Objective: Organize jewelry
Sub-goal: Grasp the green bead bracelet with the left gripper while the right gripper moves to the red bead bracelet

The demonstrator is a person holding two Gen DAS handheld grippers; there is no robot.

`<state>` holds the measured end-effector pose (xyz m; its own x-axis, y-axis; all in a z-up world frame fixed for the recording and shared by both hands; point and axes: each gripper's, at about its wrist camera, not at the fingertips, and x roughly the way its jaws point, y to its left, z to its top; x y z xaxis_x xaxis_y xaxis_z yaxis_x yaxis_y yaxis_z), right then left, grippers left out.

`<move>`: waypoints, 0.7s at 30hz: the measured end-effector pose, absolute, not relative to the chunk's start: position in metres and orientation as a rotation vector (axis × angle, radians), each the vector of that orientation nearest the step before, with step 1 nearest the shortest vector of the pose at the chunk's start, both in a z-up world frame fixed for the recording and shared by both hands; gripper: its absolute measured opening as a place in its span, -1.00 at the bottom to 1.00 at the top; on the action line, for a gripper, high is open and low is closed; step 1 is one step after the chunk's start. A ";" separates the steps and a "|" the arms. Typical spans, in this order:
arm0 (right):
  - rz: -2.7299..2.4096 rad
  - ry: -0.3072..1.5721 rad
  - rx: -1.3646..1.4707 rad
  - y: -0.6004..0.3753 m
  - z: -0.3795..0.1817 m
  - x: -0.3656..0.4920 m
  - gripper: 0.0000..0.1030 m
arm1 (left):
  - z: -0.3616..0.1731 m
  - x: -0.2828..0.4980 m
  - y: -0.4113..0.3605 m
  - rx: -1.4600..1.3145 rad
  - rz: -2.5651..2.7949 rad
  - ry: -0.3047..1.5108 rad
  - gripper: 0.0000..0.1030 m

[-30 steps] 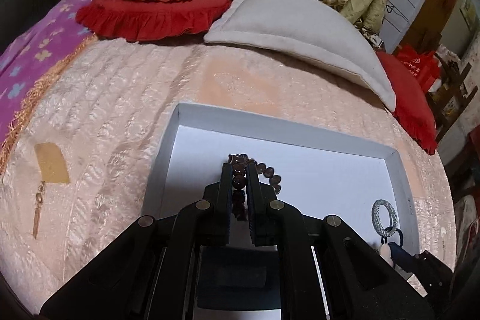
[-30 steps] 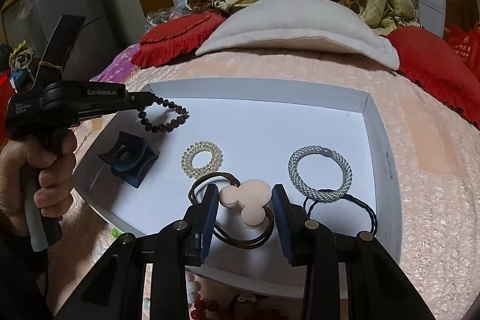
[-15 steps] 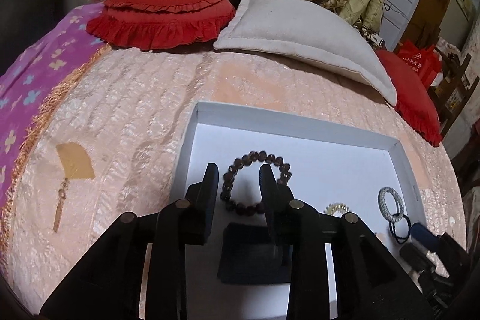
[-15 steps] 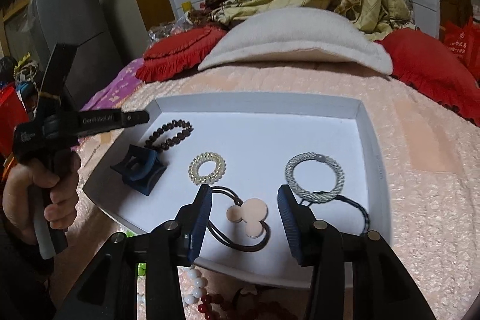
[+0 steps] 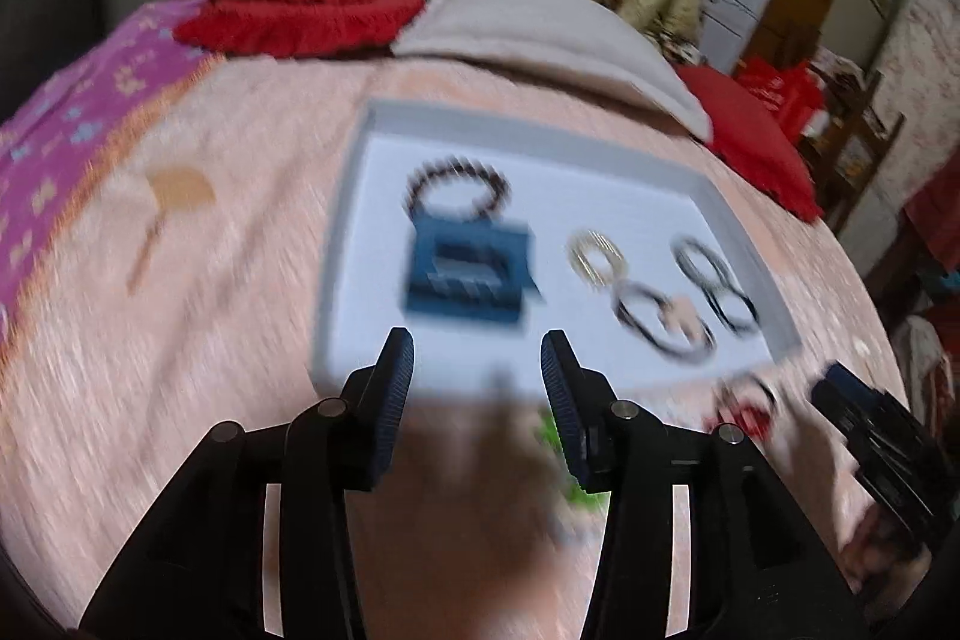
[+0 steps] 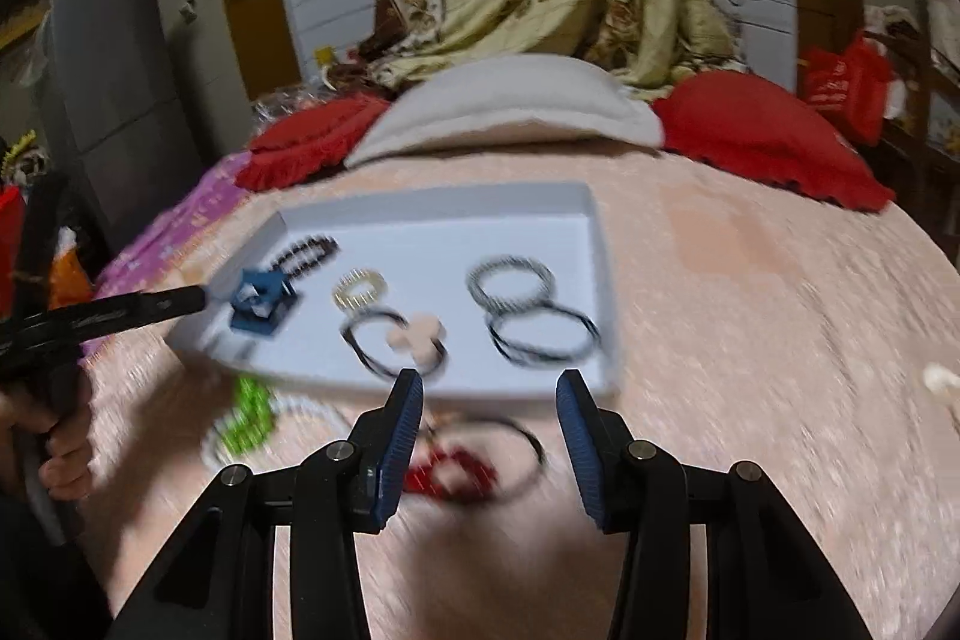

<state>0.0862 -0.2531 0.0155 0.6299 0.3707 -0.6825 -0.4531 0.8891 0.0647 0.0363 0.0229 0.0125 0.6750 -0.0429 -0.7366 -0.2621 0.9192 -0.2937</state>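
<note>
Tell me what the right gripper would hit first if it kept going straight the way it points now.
Probably the red bead piece with the dark loop lying on the bedspread, just short of the white tray. The right gripper has open, empty jaws; blur makes depth uncertain.

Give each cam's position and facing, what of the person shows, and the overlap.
Left wrist: on the left gripper, jaws opening and empty, looking down at the white shallow tray; right gripper at right edge.
Right wrist: on the right gripper, open, empty, facing the tray; left gripper and hand at left.
Shared: blue square hair claw.
</note>
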 end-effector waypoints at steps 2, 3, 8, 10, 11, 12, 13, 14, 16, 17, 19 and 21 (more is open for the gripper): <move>0.438 0.776 -0.131 -0.261 0.008 0.085 -0.13 | 0.006 0.030 0.003 -0.357 0.106 0.843 -0.16; 0.427 0.787 -0.125 -0.264 0.004 0.085 -0.13 | 0.003 0.030 -0.004 -0.334 0.097 0.851 -0.16; 0.407 0.816 -0.066 -0.279 -0.006 0.084 -0.13 | -0.009 0.040 -0.035 -0.250 0.055 0.886 -0.16; 0.410 0.803 -0.064 -0.281 -0.005 0.082 -0.13 | -0.010 0.043 -0.041 -0.240 0.045 0.889 -0.16; 0.408 0.799 -0.062 -0.282 -0.005 0.081 -0.13 | -0.010 0.046 -0.044 -0.235 0.044 0.893 -0.16; 0.406 0.800 -0.061 -0.282 -0.005 0.081 -0.13 | -0.011 0.047 -0.044 -0.238 0.044 0.894 -0.16; 0.404 0.803 -0.061 -0.282 -0.005 0.082 -0.13 | -0.011 0.048 -0.045 -0.242 0.042 0.895 -0.16; 0.402 0.805 -0.059 -0.282 -0.006 0.083 -0.13 | -0.011 0.049 -0.045 -0.246 0.044 0.894 -0.16; 0.404 0.807 -0.057 -0.282 -0.006 0.083 -0.13 | -0.011 0.051 -0.044 -0.254 0.058 0.886 -0.16; 0.404 0.812 -0.060 -0.281 -0.007 0.084 -0.13 | -0.012 0.053 -0.043 -0.259 0.063 0.882 -0.16; 0.401 0.818 -0.065 -0.279 -0.007 0.085 -0.13 | -0.014 0.056 -0.042 -0.271 0.060 0.886 -0.16; 0.402 0.821 -0.070 -0.278 -0.007 0.086 -0.13 | -0.019 0.061 -0.041 -0.282 0.057 0.901 -0.16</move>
<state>0.0857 -0.2778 -0.0074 0.6103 0.3215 -0.7240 -0.3751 0.9223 0.0934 0.0606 -0.0409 -0.0190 0.6216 -0.0686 -0.7803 -0.1670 0.9617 -0.2175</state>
